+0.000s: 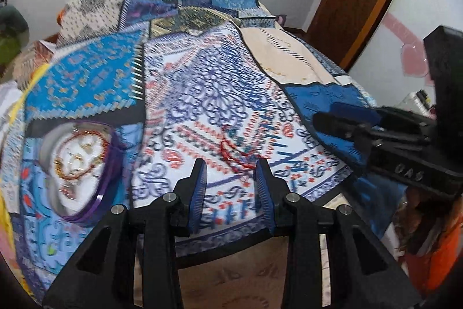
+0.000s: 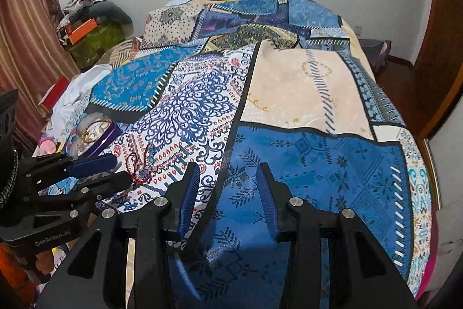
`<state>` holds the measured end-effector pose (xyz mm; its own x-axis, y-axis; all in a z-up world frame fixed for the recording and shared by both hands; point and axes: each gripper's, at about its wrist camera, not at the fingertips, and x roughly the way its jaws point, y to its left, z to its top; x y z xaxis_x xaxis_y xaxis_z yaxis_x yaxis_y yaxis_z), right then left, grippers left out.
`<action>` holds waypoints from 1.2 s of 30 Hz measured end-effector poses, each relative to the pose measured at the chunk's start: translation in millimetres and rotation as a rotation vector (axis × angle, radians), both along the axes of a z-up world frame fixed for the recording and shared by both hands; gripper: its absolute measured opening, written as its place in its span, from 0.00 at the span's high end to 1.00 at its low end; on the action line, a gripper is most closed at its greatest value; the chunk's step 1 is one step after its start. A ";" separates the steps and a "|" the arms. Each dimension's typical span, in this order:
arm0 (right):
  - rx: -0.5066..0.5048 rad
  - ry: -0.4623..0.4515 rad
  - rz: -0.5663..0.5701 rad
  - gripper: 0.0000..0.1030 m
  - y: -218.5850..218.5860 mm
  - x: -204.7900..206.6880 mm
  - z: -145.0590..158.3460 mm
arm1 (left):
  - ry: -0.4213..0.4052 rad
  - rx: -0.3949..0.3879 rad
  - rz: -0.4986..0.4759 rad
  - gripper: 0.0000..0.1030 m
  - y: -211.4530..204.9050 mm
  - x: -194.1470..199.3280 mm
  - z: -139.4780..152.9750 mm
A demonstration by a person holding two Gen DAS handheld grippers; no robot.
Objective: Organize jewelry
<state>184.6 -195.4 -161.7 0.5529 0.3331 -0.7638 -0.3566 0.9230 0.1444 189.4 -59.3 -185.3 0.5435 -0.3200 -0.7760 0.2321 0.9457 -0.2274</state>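
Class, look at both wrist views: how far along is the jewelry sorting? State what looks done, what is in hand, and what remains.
Done: several bangles and chains already lie in the purple-rimmed box. In hand: nothing; the left tongs stand open just short of the red beaded necklace, and the right tongs are open over the bedspread. Left: the necklace, loose on the cloth, must still go into the box.

On the bedspread (image 2: 289,94) before you, the open jewelry box (image 1: 84,164) is your landmark, sitting near the cover's left edge with bracelets (image 1: 76,155) lying inside it. To the box's right, apart from it, a beaded necklace (image 1: 237,149) lies loose on the cloth. Your left gripper (image 1: 231,187) hangs just this side of that necklace, right of the box; your right gripper (image 2: 228,193) hangs farther right again, over the cover. Pillows (image 2: 170,19) lie well behind the box.
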 end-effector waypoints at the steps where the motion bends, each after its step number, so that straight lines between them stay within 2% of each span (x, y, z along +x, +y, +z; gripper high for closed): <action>1: 0.000 0.002 0.001 0.64 -0.1 0.4 -1.1 | -0.003 -0.003 -0.003 0.66 -2.4 0.3 -0.3; 5: 0.001 0.007 0.003 0.64 0.8 1.5 -3.5 | -0.013 -0.002 -0.011 0.69 -10.8 1.2 -1.2; 6: 0.003 0.009 0.004 0.64 0.2 1.3 -3.9 | -0.017 0.006 -0.009 0.73 -12.2 1.3 -1.1; 8: 0.005 0.012 0.005 0.64 -0.1 1.4 -4.7 | -0.020 0.014 -0.002 0.88 -13.9 2.0 -1.7; 11: 0.005 0.015 0.004 0.64 -0.5 1.3 -5.7 | -0.018 -0.006 0.007 0.98 -11.5 3.1 -1.5; 21: 0.012 -0.001 0.012 0.64 2.5 -3.2 2.4 | -0.119 -0.019 0.020 0.99 -4.1 -7.3 30.2; 30: -0.001 -0.023 0.087 0.64 32.5 -10.5 10.5 | -0.237 -0.044 0.042 0.99 14.8 -18.8 73.6; 36: -0.012 -0.018 0.138 0.64 56.5 -8.4 5.9 | -0.282 -0.021 0.083 0.99 33.1 -28.5 82.7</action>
